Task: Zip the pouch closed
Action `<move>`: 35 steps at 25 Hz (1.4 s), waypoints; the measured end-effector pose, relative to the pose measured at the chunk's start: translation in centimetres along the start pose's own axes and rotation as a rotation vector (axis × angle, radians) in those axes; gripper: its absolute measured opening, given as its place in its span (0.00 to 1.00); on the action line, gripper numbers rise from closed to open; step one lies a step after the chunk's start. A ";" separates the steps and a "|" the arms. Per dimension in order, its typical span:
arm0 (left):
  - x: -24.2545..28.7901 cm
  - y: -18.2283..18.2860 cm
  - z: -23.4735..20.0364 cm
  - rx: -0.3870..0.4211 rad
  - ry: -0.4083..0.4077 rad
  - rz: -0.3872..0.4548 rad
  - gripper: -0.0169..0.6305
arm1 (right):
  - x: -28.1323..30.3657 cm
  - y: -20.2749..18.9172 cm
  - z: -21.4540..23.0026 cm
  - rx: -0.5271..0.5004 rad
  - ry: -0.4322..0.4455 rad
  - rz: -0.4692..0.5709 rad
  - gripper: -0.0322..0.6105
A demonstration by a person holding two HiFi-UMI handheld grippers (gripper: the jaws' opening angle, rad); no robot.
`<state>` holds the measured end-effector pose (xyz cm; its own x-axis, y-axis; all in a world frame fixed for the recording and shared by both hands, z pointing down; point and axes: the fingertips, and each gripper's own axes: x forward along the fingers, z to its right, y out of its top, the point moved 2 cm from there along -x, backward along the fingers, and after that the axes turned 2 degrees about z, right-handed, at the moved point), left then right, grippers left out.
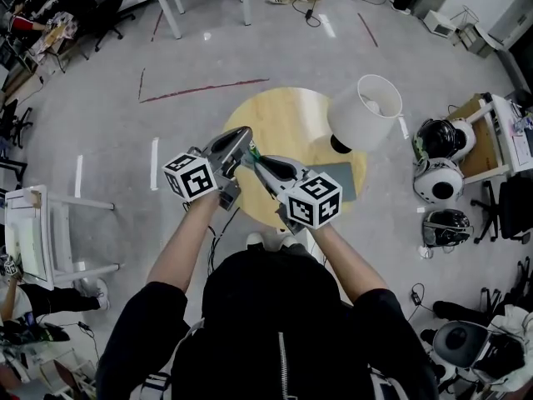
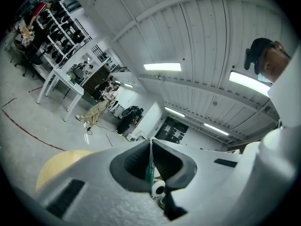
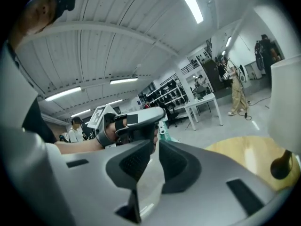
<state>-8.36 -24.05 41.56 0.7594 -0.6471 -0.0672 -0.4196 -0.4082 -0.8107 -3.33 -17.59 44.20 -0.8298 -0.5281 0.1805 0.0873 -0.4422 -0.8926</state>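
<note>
Pouch [image 2: 149, 173]: mere green sliver

Teal-green pouch [image 2: 149, 171], white lamp [image 1: 364, 111], yellow wood table [image 1: 283, 115], grey floor [image 1: 108, 140].

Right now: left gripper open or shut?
Shut: the left gripper pinches a thin green strip between its jaws.
</note>
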 end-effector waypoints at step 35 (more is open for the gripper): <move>-1.0 -2.4 2.5 -0.003 -0.215 -0.133 0.05 | 0.5 0.0 -0.7 0.358 0.128 0.086 0.06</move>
<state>-6.88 -20.77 42.13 0.8962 -0.4359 -0.0823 -0.3101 -0.4829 -0.8189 -4.09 -17.35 43.98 -0.8712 -0.4895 0.0379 0.3277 -0.6371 -0.6976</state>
